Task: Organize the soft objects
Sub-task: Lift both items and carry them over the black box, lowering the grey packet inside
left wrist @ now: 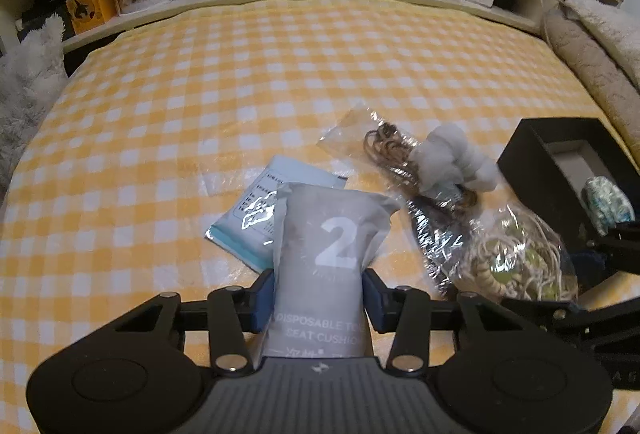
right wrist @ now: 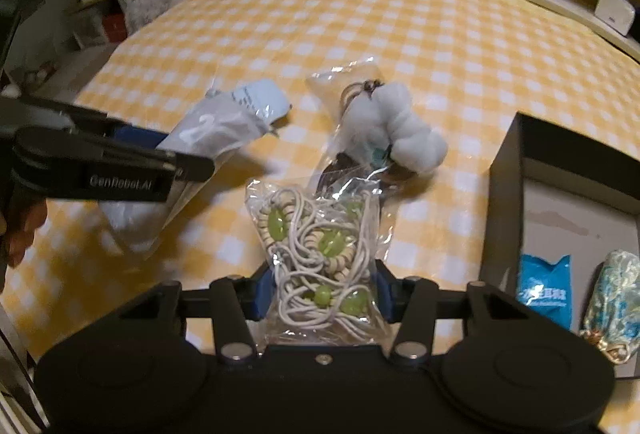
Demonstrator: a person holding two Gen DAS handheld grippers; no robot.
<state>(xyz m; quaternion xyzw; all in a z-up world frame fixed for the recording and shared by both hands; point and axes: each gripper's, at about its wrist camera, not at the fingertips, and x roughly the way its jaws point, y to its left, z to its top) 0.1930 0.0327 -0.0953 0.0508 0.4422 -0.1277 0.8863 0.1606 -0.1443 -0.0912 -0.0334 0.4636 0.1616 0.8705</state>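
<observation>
Spreading under everything is the yellow-checked bed (left wrist: 280, 66); the open black box (right wrist: 508, 194) waits at the right. Pickup is underway: left gripper (left wrist: 319, 298) clamps the grey seat-cushion packet (left wrist: 332, 254), right gripper (right wrist: 320, 294) pinches the clear bead-cord bag (right wrist: 320, 254). Next, probably boxing both.

Grey pack (left wrist: 332, 266): we lose its lower end behind the gripper body; the last printed word is cut off.
Blue sachet (left wrist: 248, 218): half hidden under the grey pack, its print too small for us to read.
Black box (right wrist: 505, 218): cut by the right edge.
Hand (right wrist: 18, 230): only fingers show at the left edge.
</observation>
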